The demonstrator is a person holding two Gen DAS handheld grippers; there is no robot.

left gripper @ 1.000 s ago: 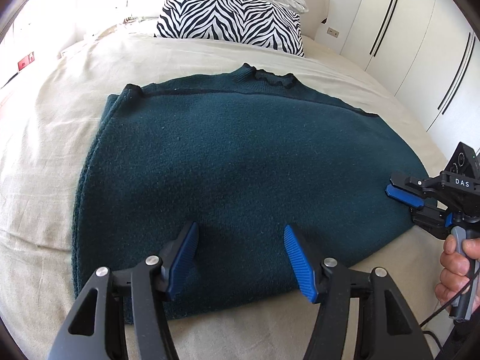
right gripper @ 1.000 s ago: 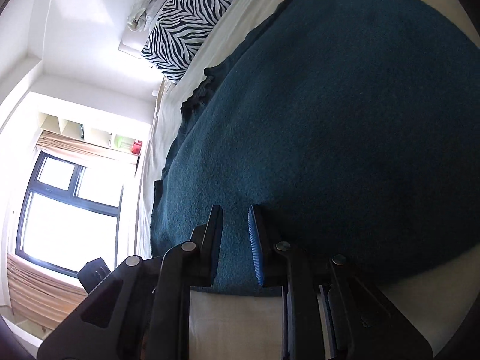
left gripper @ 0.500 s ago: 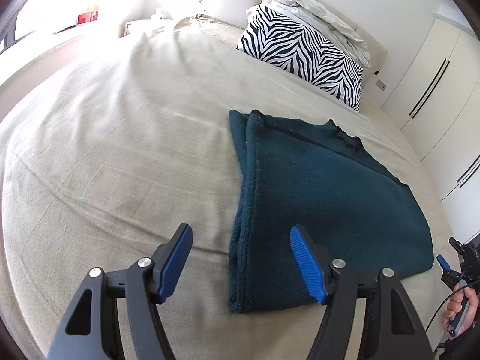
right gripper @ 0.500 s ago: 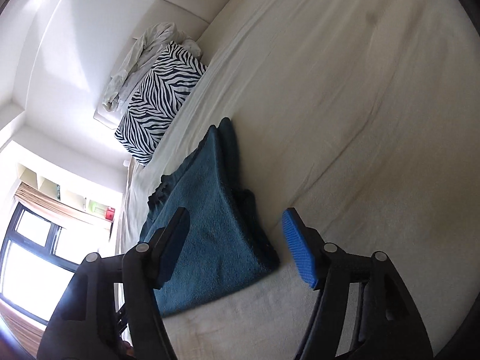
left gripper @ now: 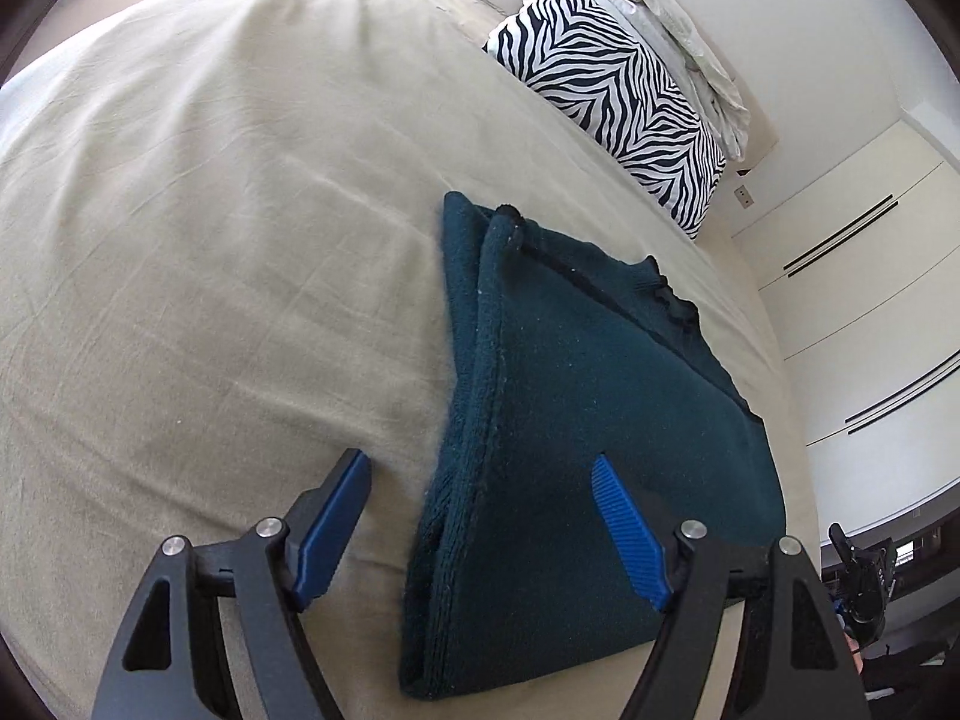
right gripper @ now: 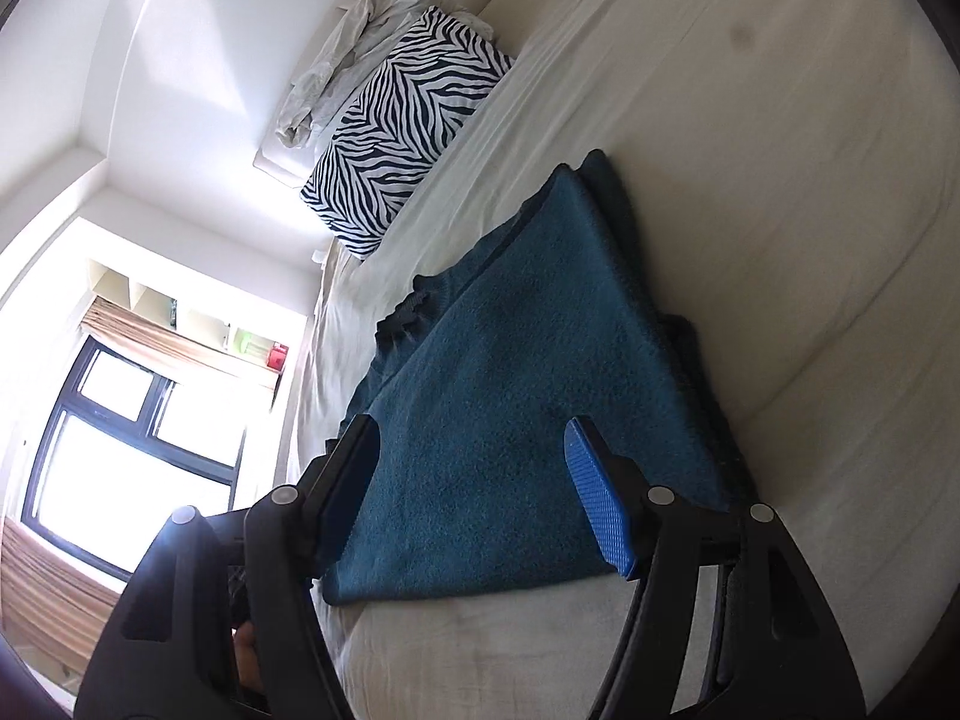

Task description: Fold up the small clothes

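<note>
A dark teal knitted sweater (left gripper: 576, 420) lies folded in layers on the beige bed sheet (left gripper: 210, 240); its neck points toward the pillow. It also shows in the right wrist view (right gripper: 516, 396). My left gripper (left gripper: 480, 510) is open and empty, above the sweater's near left corner. My right gripper (right gripper: 474, 480) is open and empty, above the sweater's near edge. The right gripper also shows at the far right of the left wrist view (left gripper: 864, 588), off the bed's side.
A zebra-striped pillow (left gripper: 606, 96) with crumpled white bedding (left gripper: 678, 30) on it stands at the head of the bed. White wardrobe doors (left gripper: 858, 276) are to the right. A window (right gripper: 120, 444) and shelves are on the other side.
The right gripper was shut on the sweater's edge, then opened and drew back. The left gripper pulled back and swung left, and now sits lower and closer to the sweater's corner.
</note>
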